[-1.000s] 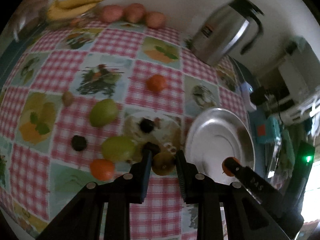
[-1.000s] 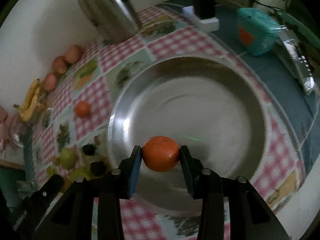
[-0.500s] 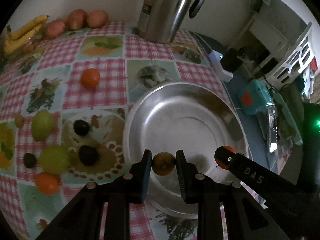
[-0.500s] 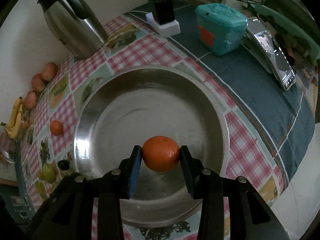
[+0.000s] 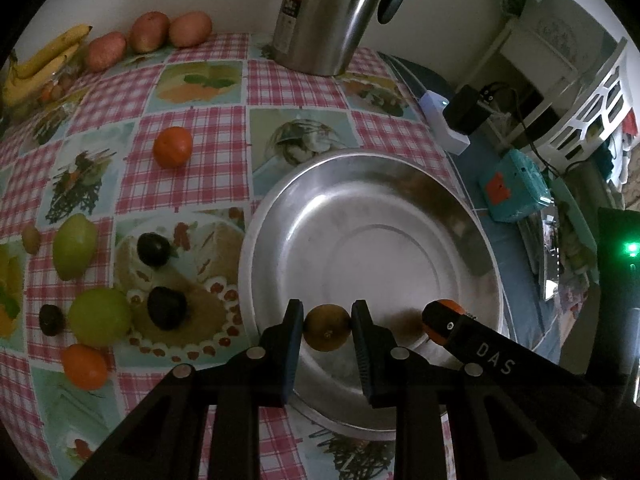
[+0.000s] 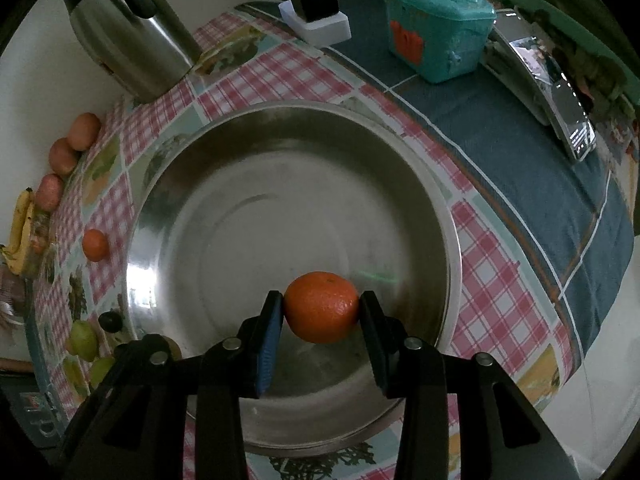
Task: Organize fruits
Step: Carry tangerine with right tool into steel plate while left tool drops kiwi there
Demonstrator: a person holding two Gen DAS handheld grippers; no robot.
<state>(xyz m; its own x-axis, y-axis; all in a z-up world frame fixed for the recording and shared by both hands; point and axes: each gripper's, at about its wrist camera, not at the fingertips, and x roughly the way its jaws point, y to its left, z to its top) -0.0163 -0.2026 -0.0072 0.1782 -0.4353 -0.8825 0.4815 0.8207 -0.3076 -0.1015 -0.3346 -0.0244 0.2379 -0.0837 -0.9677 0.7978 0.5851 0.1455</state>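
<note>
Orange tangerine point(image 6: 322, 307) between right gripper point(image 6: 322, 316) jaws

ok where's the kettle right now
The kettle stands at the far edge of the checked cloth by the wall, beyond the metal bowl; it is top centre in the left wrist view, top left in the right.

place: home dining or kitchen table | landmark: steel bowl point(image 5: 472, 224) on checked fruit-print tablecloth point(image 5: 208, 92) | behind bowl: steel thermos jug point(image 5: 332, 12) by wall | far left of bowl: bananas point(image 5: 44, 60) | right of bowl: teal tub point(image 6: 436, 36), charger plug point(image 5: 466, 110)
</note>
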